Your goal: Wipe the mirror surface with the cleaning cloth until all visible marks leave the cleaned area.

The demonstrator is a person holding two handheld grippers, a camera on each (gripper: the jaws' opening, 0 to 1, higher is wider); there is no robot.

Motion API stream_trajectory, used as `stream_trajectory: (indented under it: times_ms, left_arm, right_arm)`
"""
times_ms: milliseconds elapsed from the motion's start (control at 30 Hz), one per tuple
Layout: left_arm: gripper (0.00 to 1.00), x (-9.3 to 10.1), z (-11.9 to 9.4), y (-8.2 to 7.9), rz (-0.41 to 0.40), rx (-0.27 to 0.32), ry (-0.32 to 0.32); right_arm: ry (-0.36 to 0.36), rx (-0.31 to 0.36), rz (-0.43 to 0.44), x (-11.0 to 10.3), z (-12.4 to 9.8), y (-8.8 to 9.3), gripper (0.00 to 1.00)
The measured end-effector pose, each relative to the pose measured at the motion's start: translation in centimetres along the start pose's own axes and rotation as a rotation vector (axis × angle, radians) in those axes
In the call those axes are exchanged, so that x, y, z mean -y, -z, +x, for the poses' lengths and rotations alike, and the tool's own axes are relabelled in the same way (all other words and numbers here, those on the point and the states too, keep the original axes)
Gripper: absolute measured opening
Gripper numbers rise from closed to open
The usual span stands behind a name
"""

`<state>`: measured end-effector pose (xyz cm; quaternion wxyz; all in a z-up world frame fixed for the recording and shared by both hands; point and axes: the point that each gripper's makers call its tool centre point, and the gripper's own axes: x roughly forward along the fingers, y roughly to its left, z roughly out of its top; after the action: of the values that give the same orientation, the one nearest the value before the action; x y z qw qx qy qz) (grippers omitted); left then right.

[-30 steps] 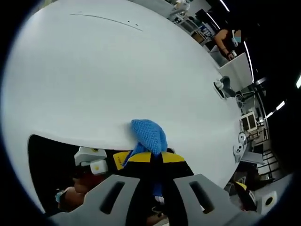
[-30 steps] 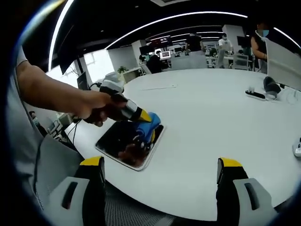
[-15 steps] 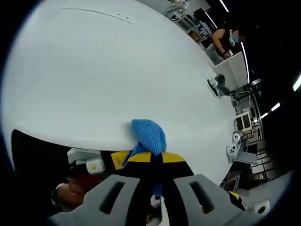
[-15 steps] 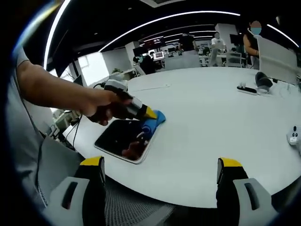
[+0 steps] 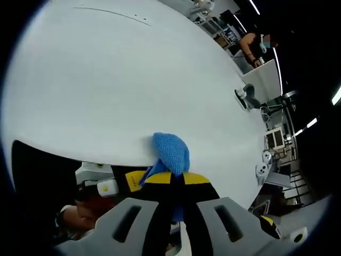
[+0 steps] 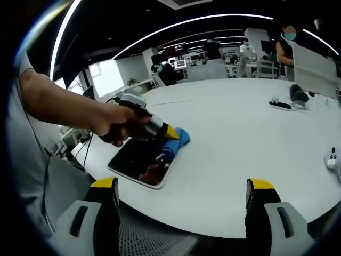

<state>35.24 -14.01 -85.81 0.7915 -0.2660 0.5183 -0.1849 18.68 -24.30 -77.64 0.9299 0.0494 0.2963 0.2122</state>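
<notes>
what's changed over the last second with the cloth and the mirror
The left gripper, shut on the blue cloth, slid it from over the mirror to the mirror's far edge, partly onto the white table. The mirror stayed put; the right gripper stayed open and idle.

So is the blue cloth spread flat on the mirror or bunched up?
Bunched up: the cloth sits as a wad in the shut left gripper, at the mirror's far edge.

The right gripper (image 6: 179, 213) has two grey plastic jaws with slotted sides and yellow tips. The left gripper (image 5: 177, 184) matches, black between its yellow-capped jaws. The person wears a short grey sleeve (image 6: 21, 66).
</notes>
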Motion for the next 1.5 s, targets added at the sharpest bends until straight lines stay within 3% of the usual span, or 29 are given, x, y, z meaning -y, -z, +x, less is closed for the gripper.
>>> stream_trajectory:
  times_ms: [667, 1500]
  left_arm:
    - [0.03, -0.1, -1.5, 3.5, -0.004, -0.036, 0.031]
    - [0.03, -0.3, -2.1, 4.6, -0.029, -0.047, 0.032]
  right_arm:
    - [0.003, 0.003, 0.002, -0.1, 0.5, 0.8, 0.99]
    - [-0.015, -0.005, 0.002, 0.1, 1.0, 0.8, 0.99]
